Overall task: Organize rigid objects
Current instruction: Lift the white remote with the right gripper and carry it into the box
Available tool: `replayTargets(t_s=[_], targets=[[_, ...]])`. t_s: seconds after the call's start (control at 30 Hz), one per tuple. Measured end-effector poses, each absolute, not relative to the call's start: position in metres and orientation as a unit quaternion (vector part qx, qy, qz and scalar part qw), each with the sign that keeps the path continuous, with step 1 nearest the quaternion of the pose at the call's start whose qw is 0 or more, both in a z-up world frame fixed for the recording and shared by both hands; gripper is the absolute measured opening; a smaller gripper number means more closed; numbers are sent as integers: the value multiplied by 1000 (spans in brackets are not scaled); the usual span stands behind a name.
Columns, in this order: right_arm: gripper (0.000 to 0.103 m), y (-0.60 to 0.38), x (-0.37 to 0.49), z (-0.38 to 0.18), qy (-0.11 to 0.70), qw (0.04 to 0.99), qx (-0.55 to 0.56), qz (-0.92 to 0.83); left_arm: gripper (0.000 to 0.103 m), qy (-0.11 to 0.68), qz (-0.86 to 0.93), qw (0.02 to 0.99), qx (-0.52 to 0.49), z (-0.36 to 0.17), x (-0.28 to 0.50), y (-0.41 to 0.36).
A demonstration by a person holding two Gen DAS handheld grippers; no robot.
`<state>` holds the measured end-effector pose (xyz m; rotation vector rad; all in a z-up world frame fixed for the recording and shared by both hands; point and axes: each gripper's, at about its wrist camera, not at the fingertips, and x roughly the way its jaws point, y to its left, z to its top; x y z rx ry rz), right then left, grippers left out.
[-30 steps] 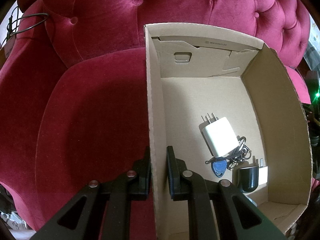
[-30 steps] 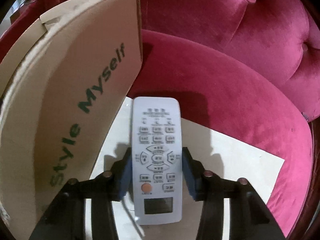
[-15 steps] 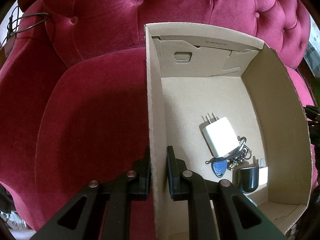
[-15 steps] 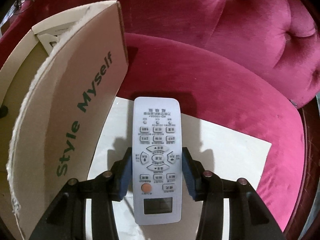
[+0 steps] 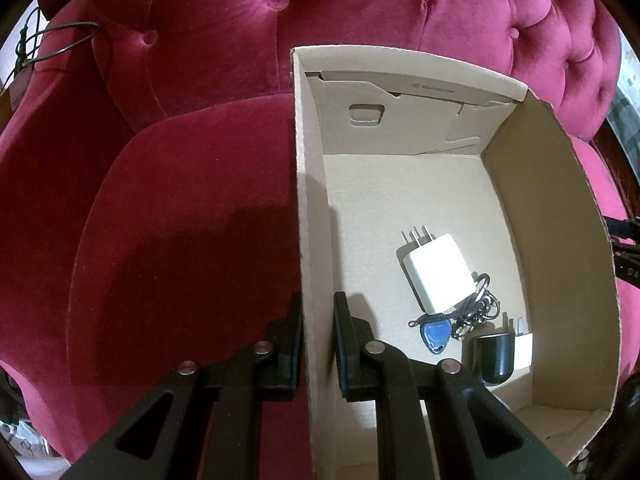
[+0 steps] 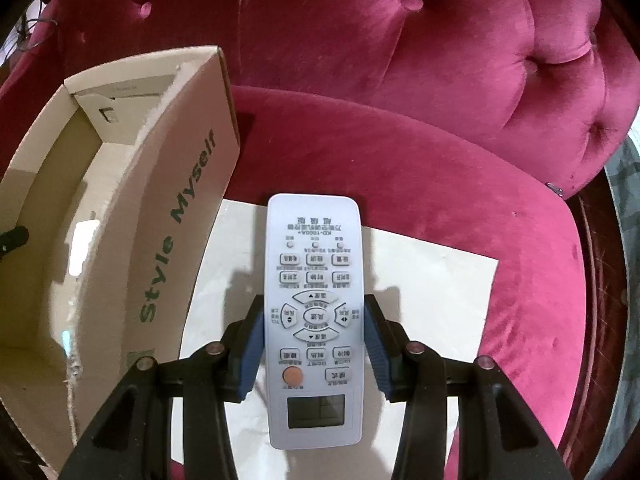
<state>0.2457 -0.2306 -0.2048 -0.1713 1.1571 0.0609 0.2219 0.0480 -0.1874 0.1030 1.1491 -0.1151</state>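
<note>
Holding charger (image 5: 438, 276), key fob (image 5: 434, 338), black plug (image 5: 494, 356) | cardboard box (image 5: 560, 240)

Ahead of my claws spreads a crimson velvet armchair (image 5: 180, 220), its buttoned back (image 6: 440, 40) rising beyond; a pale sheet (image 6: 432, 280) lies flat under my right claw.

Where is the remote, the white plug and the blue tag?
remote (image 6: 314, 312), right wrist view, on its middle round buttons.
white plug (image 5: 438, 276), left wrist view, on its flat white body, inside the cardboard box.
blue tag (image 5: 435, 336), left wrist view, on its blue face, just below the white plug.
</note>
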Motion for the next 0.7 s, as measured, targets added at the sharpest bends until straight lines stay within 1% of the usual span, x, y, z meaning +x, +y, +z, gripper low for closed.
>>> replayTargets(t_s=[0.7], targets=[[49, -219, 224, -151, 513, 855, -75, 0, 14, 544, -59, 836, 36, -186, 222, 54]])
